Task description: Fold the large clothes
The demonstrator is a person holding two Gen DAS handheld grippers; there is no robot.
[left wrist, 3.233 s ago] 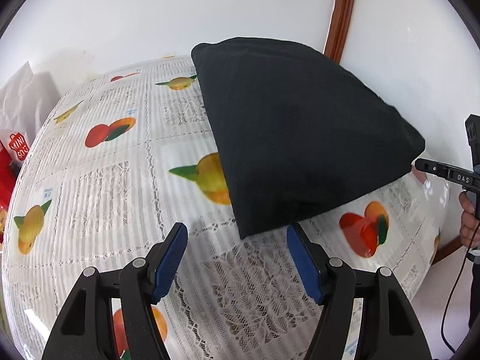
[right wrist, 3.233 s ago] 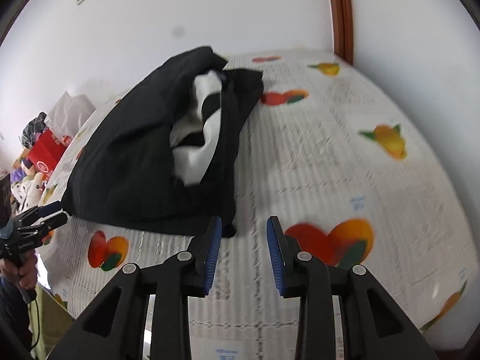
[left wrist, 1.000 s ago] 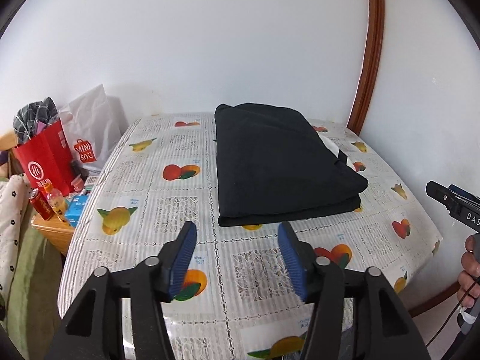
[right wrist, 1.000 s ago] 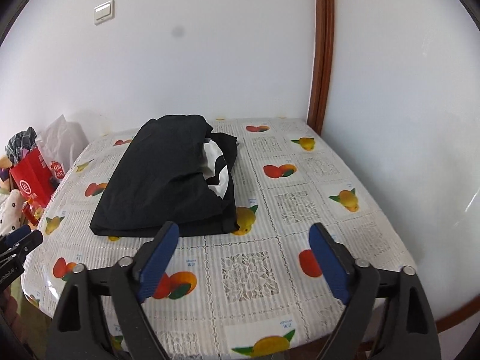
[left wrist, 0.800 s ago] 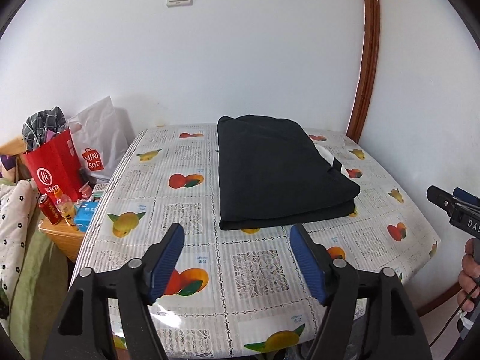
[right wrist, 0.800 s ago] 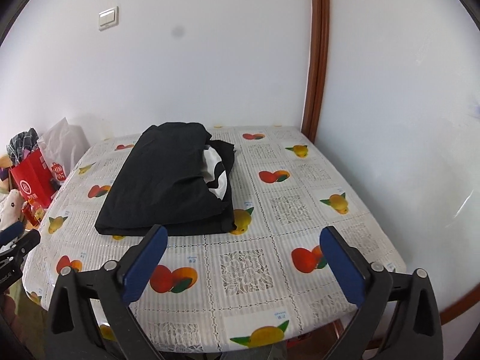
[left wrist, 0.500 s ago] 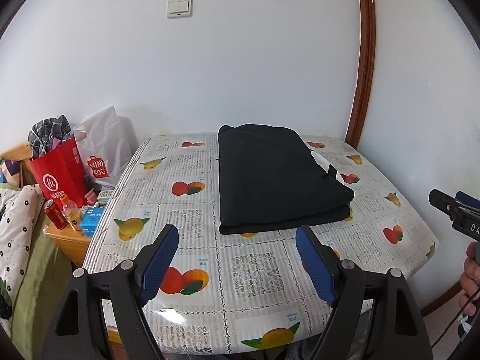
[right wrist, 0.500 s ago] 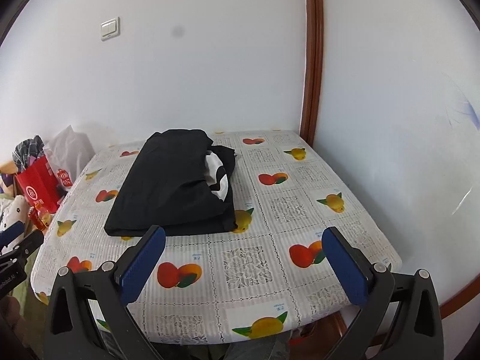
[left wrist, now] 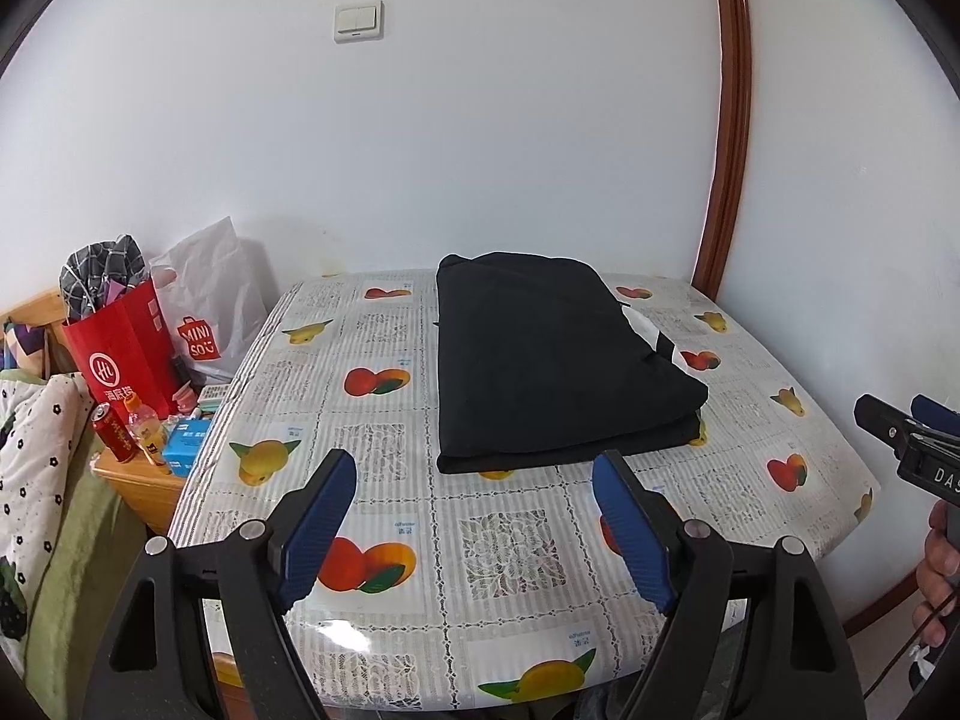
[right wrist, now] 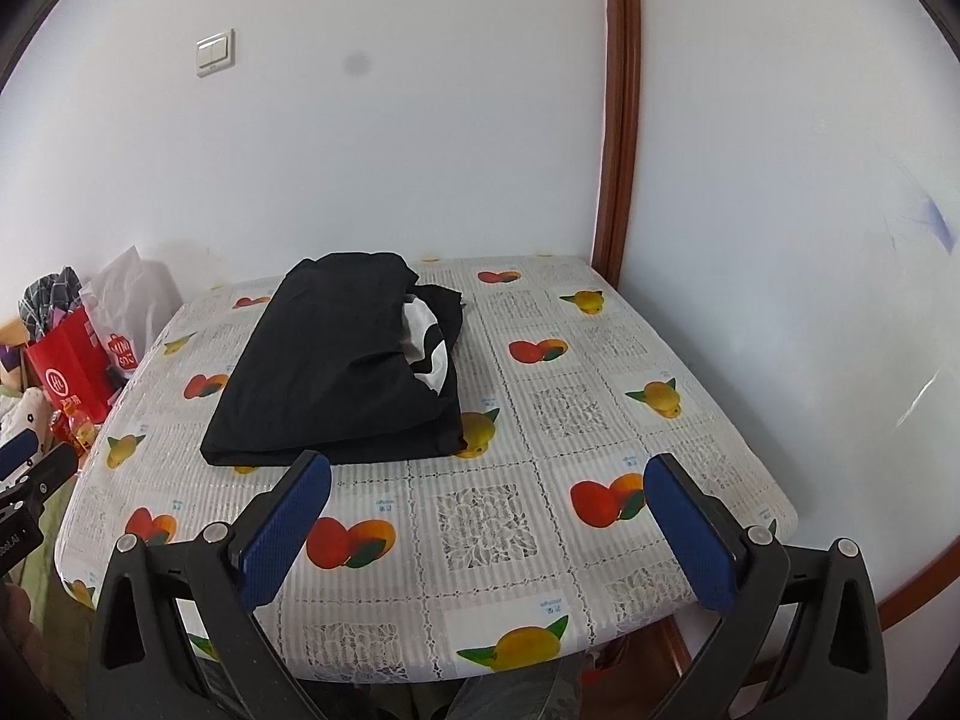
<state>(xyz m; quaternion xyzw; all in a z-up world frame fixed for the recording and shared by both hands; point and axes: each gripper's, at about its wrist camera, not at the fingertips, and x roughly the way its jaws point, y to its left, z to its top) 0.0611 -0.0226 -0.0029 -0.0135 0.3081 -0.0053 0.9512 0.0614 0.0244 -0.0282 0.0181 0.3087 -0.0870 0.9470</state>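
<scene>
At the far left of the left wrist view, a red paper shopping bag [left wrist: 123, 348] stuffed with checked cloth stands beside a white plastic carrier bag [left wrist: 210, 306] with a red logo. Both sit on a low wooden side stand [left wrist: 141, 480] just beside the surface, along with a red drink can [left wrist: 114, 431], a small orange-capped bottle [left wrist: 147, 427] and a blue box [left wrist: 186, 443].

The left tool [left wrist: 474, 483] hangs over the near edge of the surface [left wrist: 498, 546], which is covered with a white lace-patterned plastic cloth printed with oranges and lemons. Its blue-padded jaws stand wide apart and grasp nothing.

Beyond it, the large black garment [left wrist: 540, 360] lies folded into a thick rectangular stack toward the back middle of the surface, its far end near the white wall. A strip of white lining [left wrist: 645, 324] shows along its right side. The garment is well apart from both tools.

On the wall above sits a white light switch [left wrist: 357, 21], and a brown wooden door frame [left wrist: 729, 120] runs up at the right.

In the right wrist view, the right tool [right wrist: 487, 489] is likewise released, jaws spread very wide over the near edge of the surface [right wrist: 600, 420], holding nothing. The garment [right wrist: 336, 372] lies ahead and to its left, the white lining [right wrist: 429, 339] peeking from the open side of the fold.
</scene>
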